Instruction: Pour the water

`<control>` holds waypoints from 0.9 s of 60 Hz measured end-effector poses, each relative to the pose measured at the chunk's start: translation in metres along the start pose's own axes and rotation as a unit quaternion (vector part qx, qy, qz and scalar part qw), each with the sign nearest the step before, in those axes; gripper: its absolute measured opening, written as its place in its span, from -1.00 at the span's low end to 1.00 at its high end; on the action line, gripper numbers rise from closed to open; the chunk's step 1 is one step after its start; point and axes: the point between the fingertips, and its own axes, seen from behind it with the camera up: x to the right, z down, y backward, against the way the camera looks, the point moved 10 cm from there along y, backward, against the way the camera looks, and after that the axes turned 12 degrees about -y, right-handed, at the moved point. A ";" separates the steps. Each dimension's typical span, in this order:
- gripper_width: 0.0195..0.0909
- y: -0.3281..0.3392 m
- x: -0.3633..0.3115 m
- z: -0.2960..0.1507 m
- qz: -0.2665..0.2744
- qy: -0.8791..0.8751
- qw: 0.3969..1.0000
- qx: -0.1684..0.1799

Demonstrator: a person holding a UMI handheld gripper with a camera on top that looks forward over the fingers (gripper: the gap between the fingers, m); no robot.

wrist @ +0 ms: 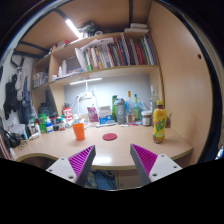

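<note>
Here the gripper (114, 163) was released: its two fingers stood apart, magenta pads (81, 159) facing inward, with nothing between them. It hung above the near edge of a light wooden desk (110, 150), clear of everything on it.

Just ahead of the fingers the desktop was bare wood. Further on, roughly centred beyond the gap, lay a small flat red disc (109, 137), possibly a lid or coaster; could not tell which. Ahead and to the left of the left finger stood an orange cup (78, 131), upright. Ahead and to the right of the right finger stood a yellow bottle with a green cap (159, 121), upright, well apart from the cup, near the wooden side panel (185, 90).

Beyond these, along the back of the desk, was a row of clutter: a clear plastic bottle (120, 109), a green bottle (42, 124) to the far left, small jars and boxes too small to name. A lit strip lamp (88, 80) sat under the shelf. Above it, a shelf held a row of books (110, 55), upright and leaning. Farthest up, a ceiling light (72, 27) glowed.
</note>
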 end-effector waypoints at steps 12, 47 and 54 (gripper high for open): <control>0.56 -0.015 0.026 -0.007 0.029 0.029 0.999 0.017; 0.55 -0.179 0.197 -0.065 0.161 0.041 0.985 0.046; 0.55 -0.210 0.210 -0.068 0.150 0.031 0.988 0.033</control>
